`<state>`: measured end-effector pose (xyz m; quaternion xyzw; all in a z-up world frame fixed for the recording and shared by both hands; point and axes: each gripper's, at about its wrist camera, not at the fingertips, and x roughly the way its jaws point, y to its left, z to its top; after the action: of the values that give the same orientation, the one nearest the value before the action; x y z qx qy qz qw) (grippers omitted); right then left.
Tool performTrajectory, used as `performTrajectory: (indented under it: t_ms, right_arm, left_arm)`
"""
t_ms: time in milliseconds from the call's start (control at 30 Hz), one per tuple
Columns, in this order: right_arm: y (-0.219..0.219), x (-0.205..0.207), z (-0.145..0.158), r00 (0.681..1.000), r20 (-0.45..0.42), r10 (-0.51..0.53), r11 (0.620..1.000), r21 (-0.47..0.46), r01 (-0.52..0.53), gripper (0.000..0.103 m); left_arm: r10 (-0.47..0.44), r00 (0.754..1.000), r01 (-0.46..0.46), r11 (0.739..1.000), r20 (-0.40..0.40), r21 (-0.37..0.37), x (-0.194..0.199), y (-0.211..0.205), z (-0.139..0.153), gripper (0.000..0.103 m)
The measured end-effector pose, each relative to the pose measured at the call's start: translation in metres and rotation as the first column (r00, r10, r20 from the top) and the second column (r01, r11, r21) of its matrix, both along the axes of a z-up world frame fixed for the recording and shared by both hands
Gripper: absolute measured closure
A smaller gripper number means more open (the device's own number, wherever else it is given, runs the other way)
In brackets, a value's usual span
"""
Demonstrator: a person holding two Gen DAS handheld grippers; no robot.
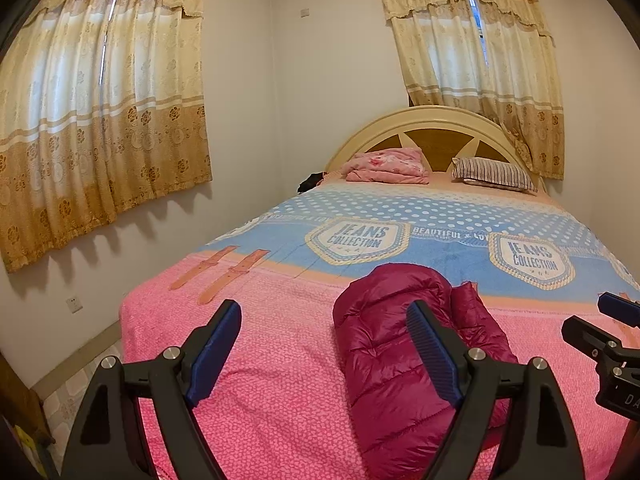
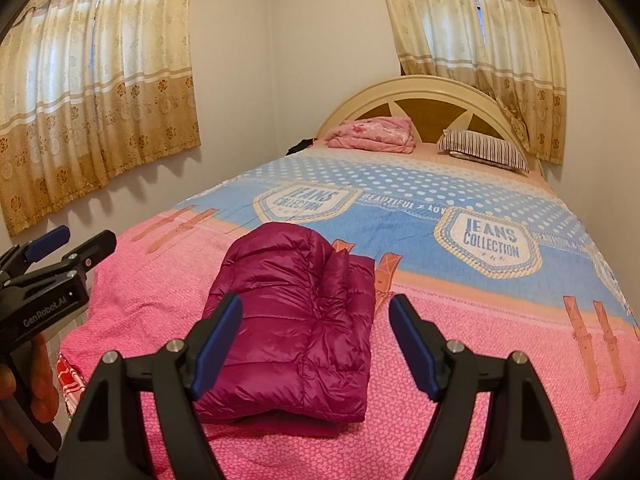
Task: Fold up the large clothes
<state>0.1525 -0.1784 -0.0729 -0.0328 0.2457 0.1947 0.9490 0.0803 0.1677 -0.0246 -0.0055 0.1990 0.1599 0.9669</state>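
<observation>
While both black two-finger grippers, left (image 1: 324, 316) and right (image 2: 316, 312), are held released and empty above it, a folded magenta quilted puffer jacket (image 2: 296, 312) is seen lying on the pink-and-blue bedspread (image 2: 460, 320).

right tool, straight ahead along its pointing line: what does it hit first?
Most likely the folded jacket: it lies ahead of the open right tool, slightly toward its left finger. Depth is unclear; it might pass its right edge and meet the bedspread.
</observation>
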Motion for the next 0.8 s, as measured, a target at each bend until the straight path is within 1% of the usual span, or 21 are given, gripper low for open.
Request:
performTrajectory:
  t_ms: [800]
  right_arm:
    - [-0.0027, -0.0055, 0.0007, 1.000, -0.005, 0.011, 1.000, 0.015, -0.011, 0.023]
  left_arm:
    - [0.002, 1.000, -0.002, 1.000, -0.010, 0.002, 0.0035, -0.0026, -0.0037, 0.018]
